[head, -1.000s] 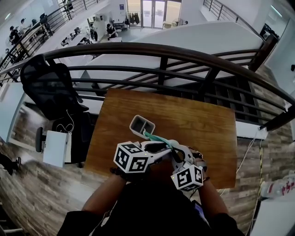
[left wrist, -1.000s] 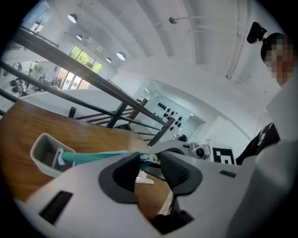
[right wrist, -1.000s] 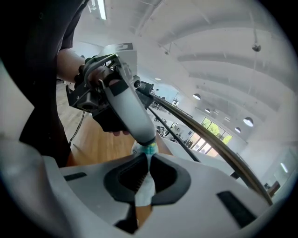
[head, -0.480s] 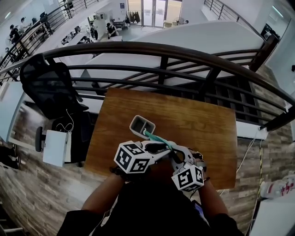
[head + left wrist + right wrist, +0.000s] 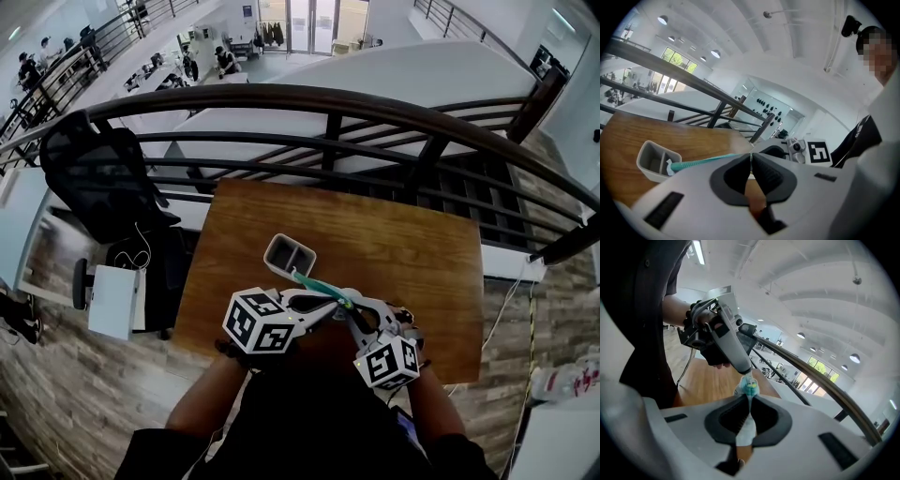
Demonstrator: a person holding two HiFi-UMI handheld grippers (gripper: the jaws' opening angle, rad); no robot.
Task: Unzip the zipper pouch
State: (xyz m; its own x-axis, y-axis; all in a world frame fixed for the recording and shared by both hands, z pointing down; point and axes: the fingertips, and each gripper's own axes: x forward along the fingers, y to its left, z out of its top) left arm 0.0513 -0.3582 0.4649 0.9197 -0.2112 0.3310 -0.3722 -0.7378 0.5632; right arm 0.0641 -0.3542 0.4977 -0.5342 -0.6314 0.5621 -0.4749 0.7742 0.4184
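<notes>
The zipper pouch (image 5: 746, 427) is pale and thin, with a teal zipper (image 5: 319, 284) along its top edge, and hangs above the wooden table (image 5: 412, 253). My right gripper (image 5: 749, 401) is shut on the pouch's fabric just below the zipper end. My left gripper (image 5: 751, 157) comes in from the left; its jaws are closing, and its tip (image 5: 745, 370) pinches the teal zipper pull (image 5: 750, 386). In the head view both grippers meet at the pouch's near end, left gripper (image 5: 349, 302) above right gripper (image 5: 352, 316). The teal zipper (image 5: 703, 162) stretches away toward a grey bin.
A grey two-compartment bin (image 5: 289, 258) stands on the table just beyond the pouch's far end. A dark metal railing (image 5: 328, 103) runs behind the table. A black office chair (image 5: 94, 169) stands at the left, below the table level.
The left gripper's marker cube has slid a little to the left and toward me. The right gripper and the pouch have hardly moved.
</notes>
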